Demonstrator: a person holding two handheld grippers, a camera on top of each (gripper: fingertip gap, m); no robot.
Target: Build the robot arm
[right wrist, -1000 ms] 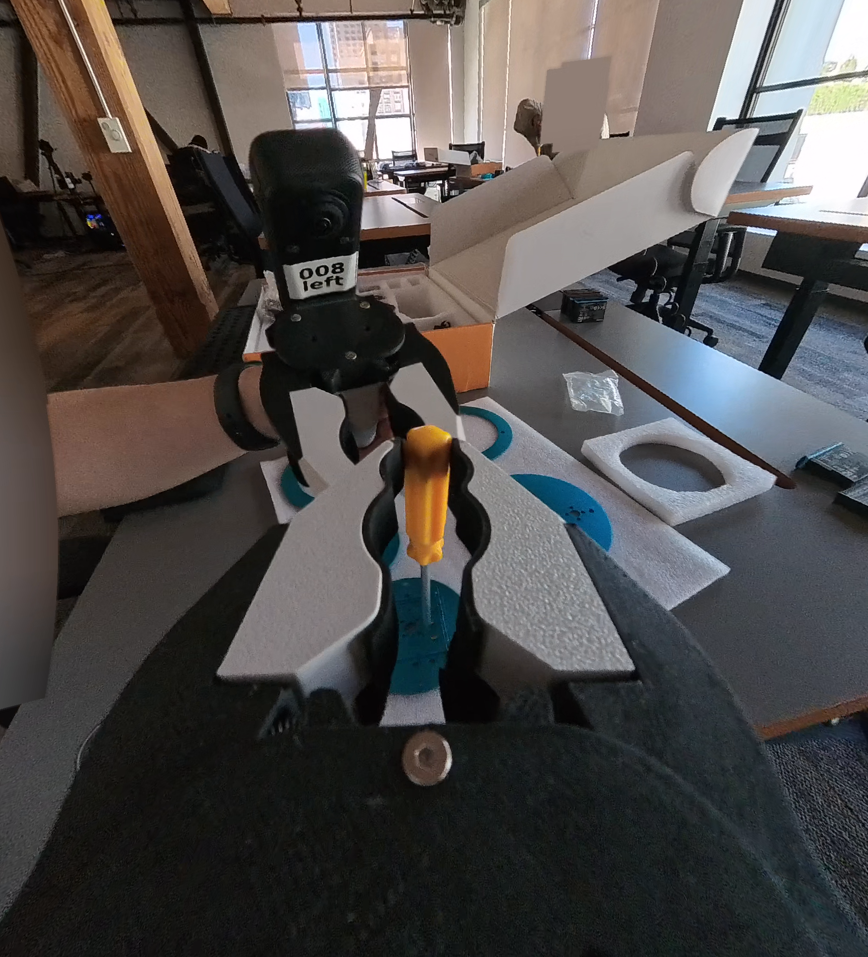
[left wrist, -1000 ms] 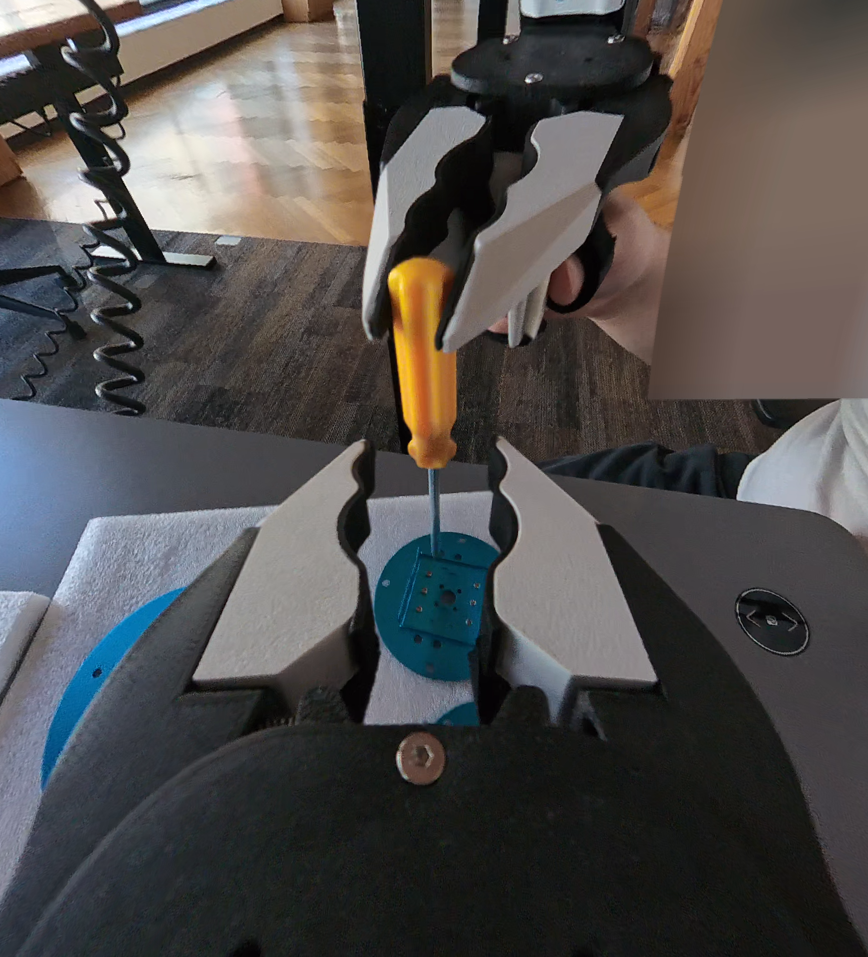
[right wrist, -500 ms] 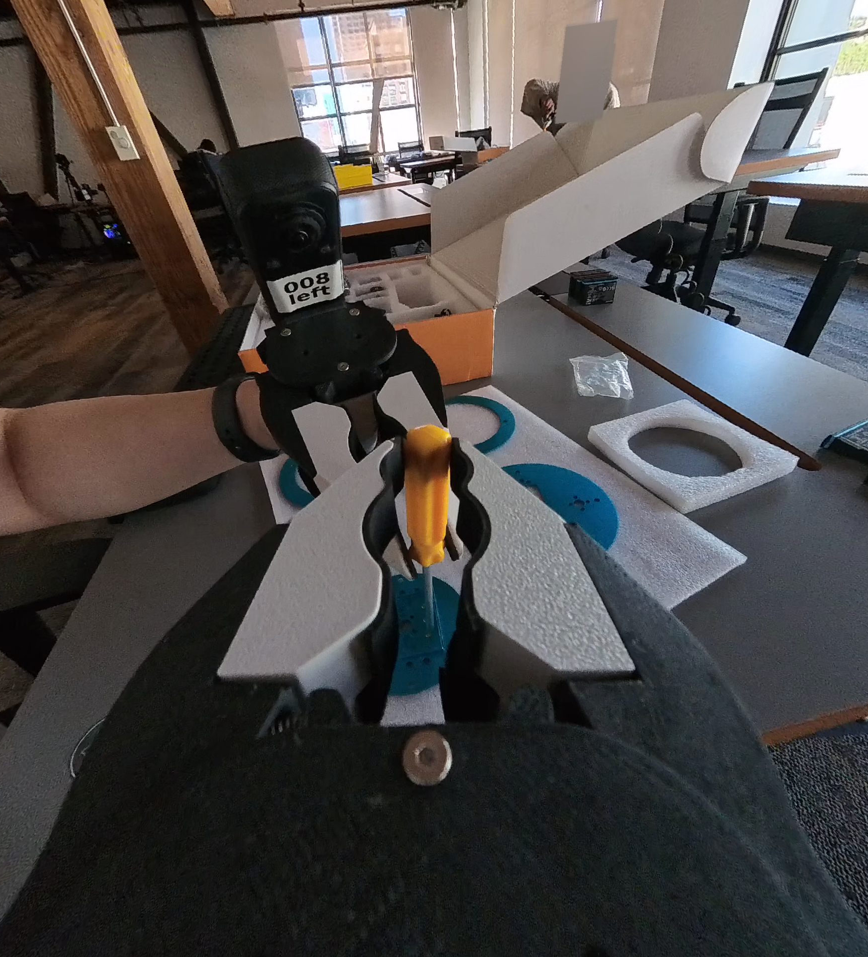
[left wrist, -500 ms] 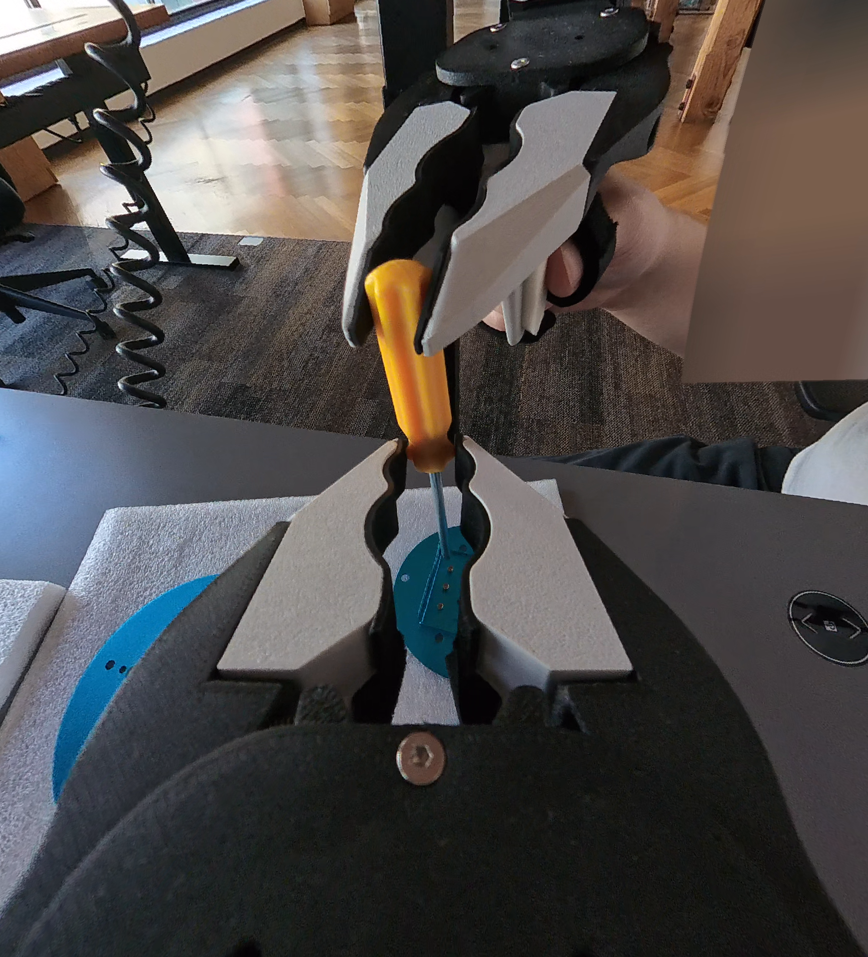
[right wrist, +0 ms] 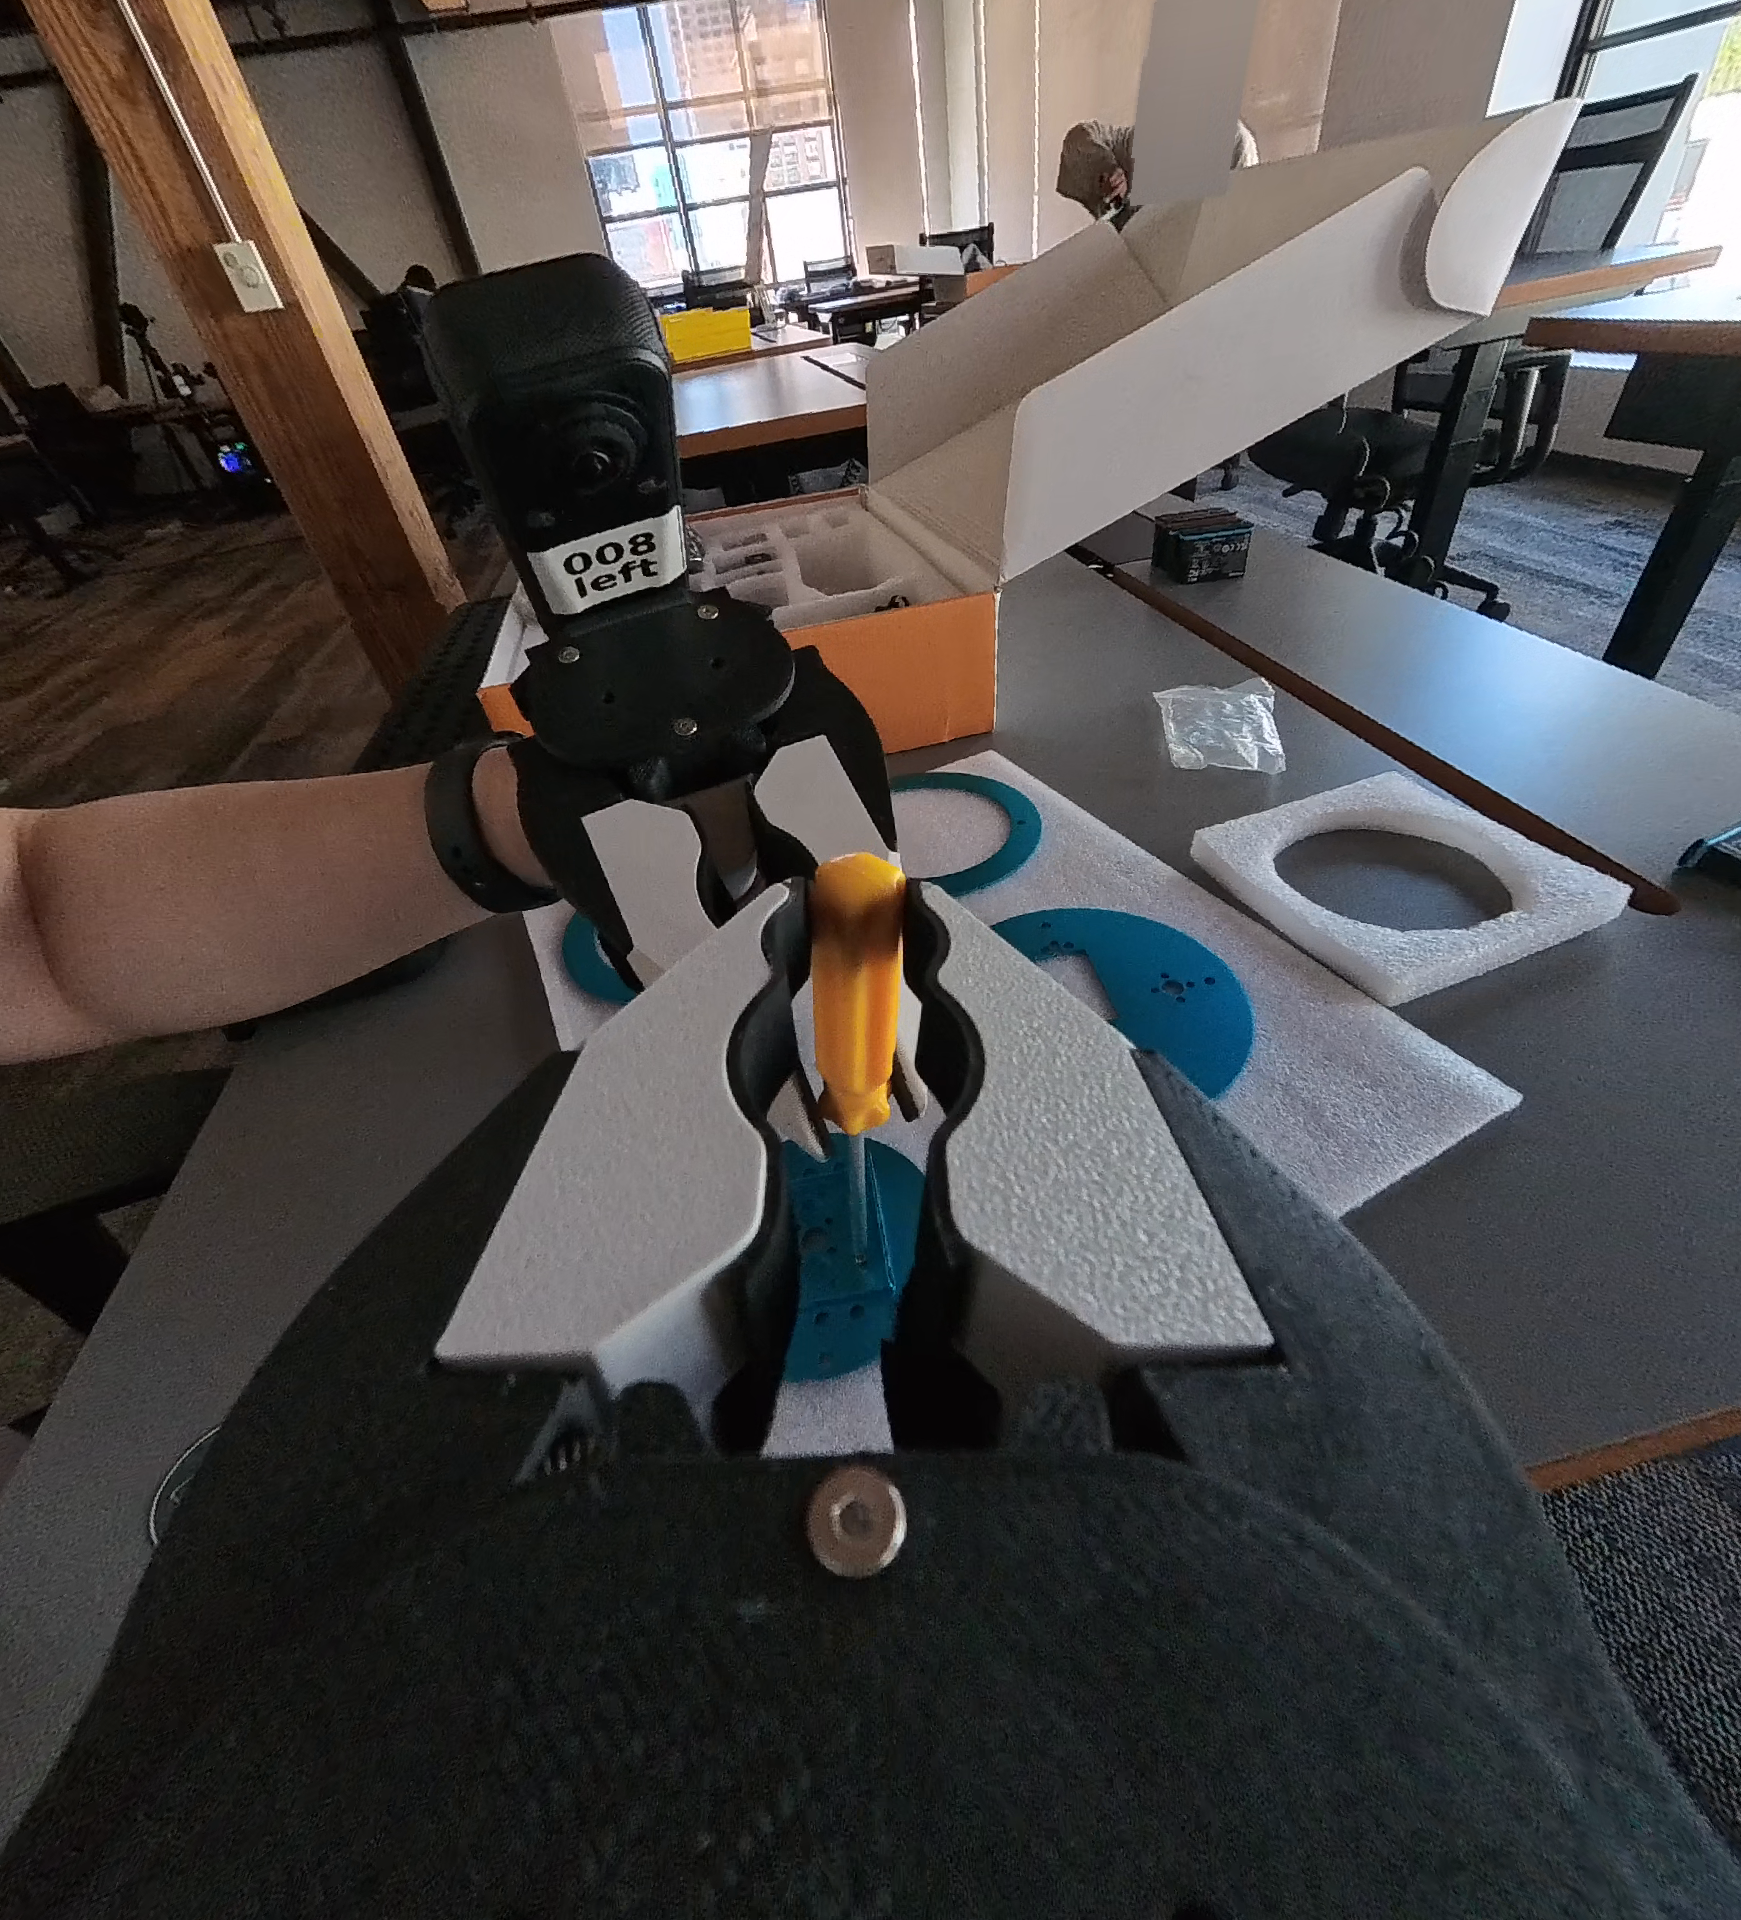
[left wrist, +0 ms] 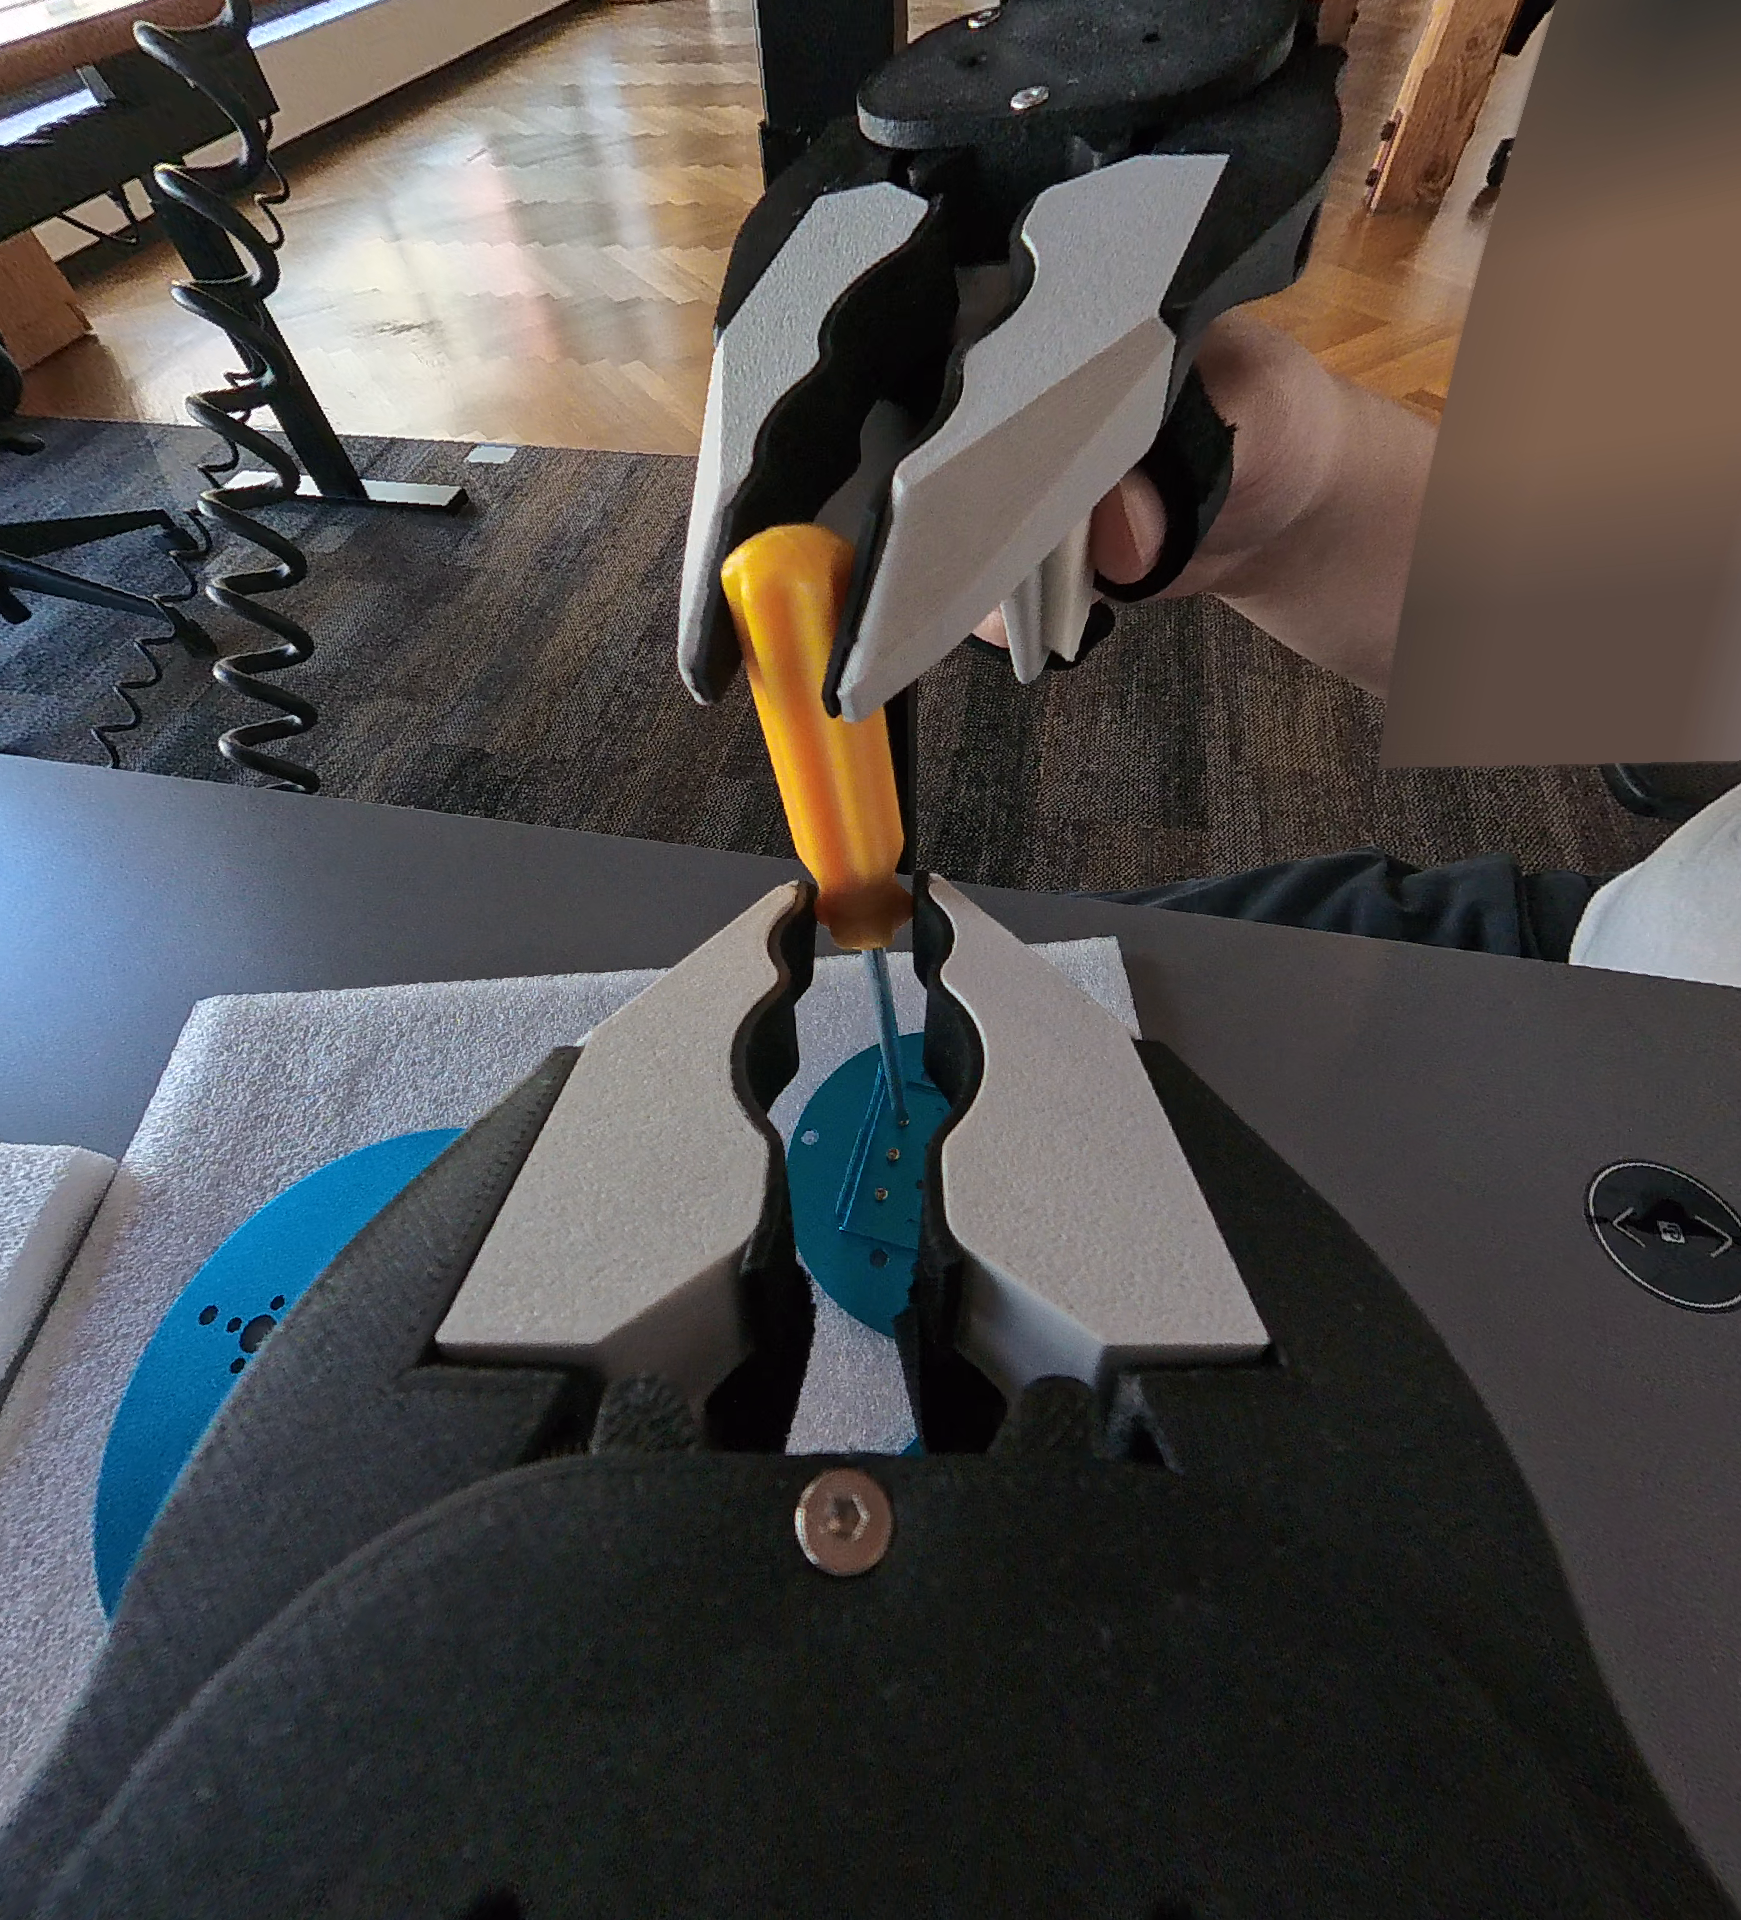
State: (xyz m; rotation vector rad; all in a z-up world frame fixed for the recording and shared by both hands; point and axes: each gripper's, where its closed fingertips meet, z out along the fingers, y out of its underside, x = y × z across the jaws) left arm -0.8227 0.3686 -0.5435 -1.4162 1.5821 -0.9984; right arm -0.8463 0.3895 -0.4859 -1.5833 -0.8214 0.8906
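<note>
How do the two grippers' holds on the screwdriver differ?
The right gripper clamps the top of the screwdriver; the left gripper pinches its bottom collar. The right gripper angles down from above; the left gripper reaches in low. Both are shut on it.

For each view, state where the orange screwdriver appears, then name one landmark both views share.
Left wrist view: screwdriver centre, upper half, handle top between the far gripper's fingers.
Right wrist view: screwdriver centre, upright between the near fingers.
Shared landmark: small blue disc under its tip, on white foam.
</note>
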